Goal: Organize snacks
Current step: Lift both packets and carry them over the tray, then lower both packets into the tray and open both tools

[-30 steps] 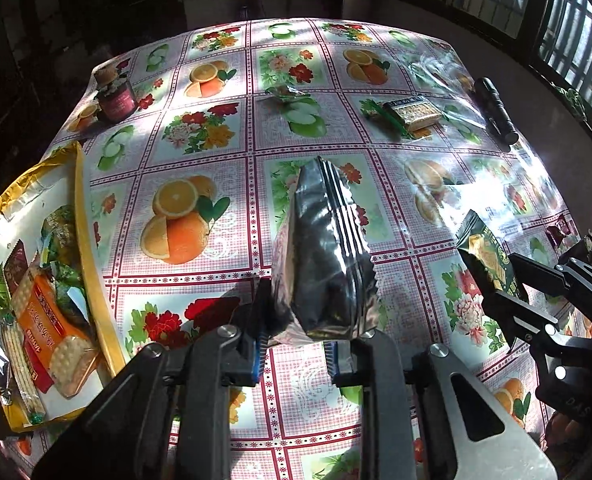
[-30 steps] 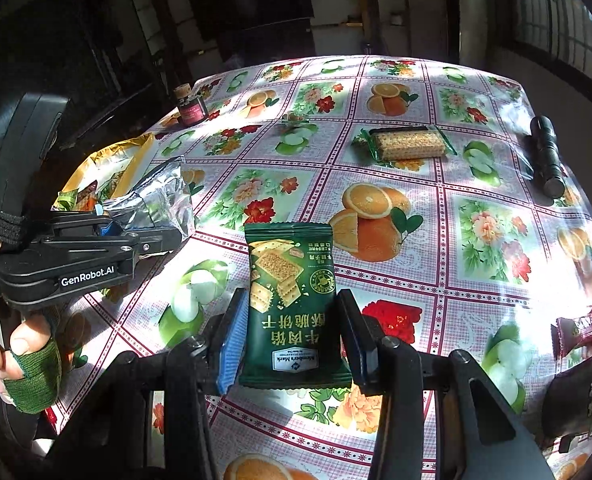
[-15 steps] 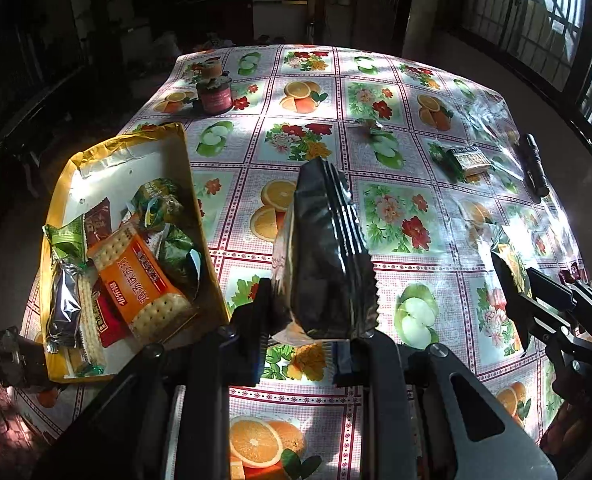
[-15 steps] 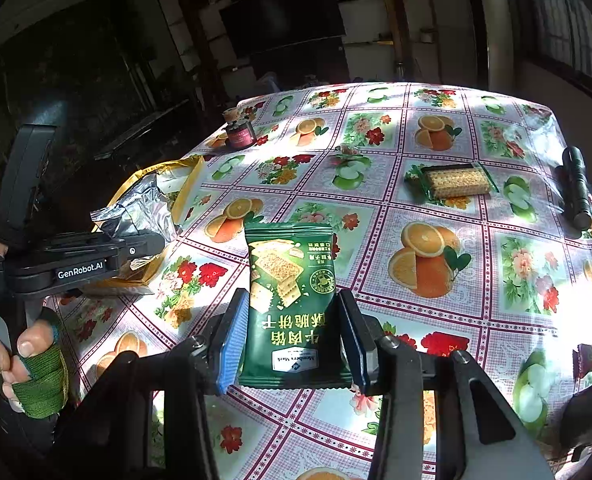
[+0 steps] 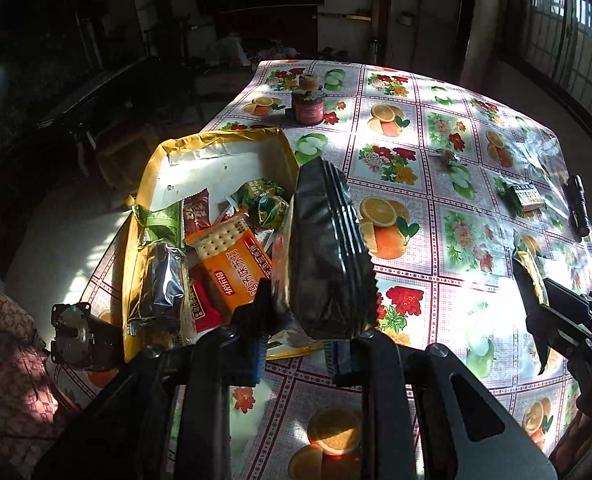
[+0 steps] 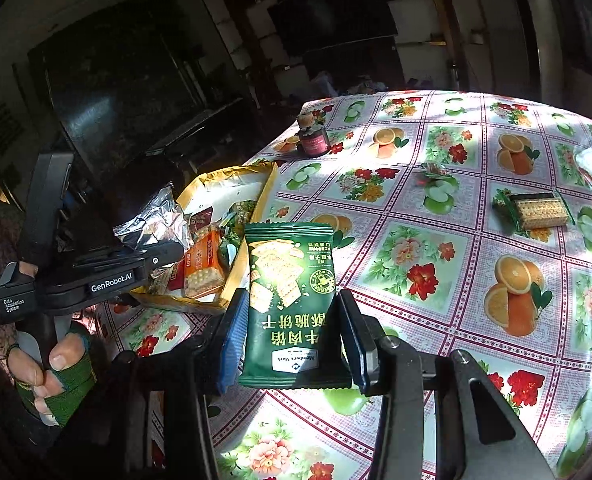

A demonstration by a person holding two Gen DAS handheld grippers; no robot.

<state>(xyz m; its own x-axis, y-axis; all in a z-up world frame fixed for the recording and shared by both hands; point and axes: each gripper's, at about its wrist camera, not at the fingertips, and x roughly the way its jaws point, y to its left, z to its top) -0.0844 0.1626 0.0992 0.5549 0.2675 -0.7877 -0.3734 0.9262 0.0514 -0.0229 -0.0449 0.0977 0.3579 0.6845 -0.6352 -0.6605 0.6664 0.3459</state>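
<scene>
Over the last second I have swung both arms leftward across the fruit-print tablecloth [image 5: 448, 184], so the yellow cardboard box [image 5: 216, 140], which sat at the far left edge of my left camera's view, now lies just ahead and to the left of my left gripper [image 5: 296, 354]. That gripper is clamped on the bottom edge of a silver foil snack packet [image 5: 328, 256], held upright in the air just beside the box's right wall, not yet over the opening. My right gripper [image 6: 290, 340] is closed on the sides of a green cracker packet [image 6: 290, 300], also off the table and trailing to the right of the box. I judge this as the carry nearly finished for the left packet: it needs a short shift left before release, and the right packet follows. The box already holds an orange cracker packet [image 5: 232, 260], a silver wrapped bar [image 5: 162, 280], a green wrapped bar [image 5: 158, 222], a maroon sachet [image 5: 196, 212], a red packet [image 5: 206, 306] under the orange one and some green-yellow wrapped sweets [image 5: 268, 204]. Left out on the cloth are a clear-wrapped cracker pack [image 6: 538, 210] and a small wrapped sweet [image 6: 430, 168], so more trips remain; the dark-red jar [image 5: 308, 100] and black flashlight [image 5: 578, 208] stand apart.
</scene>
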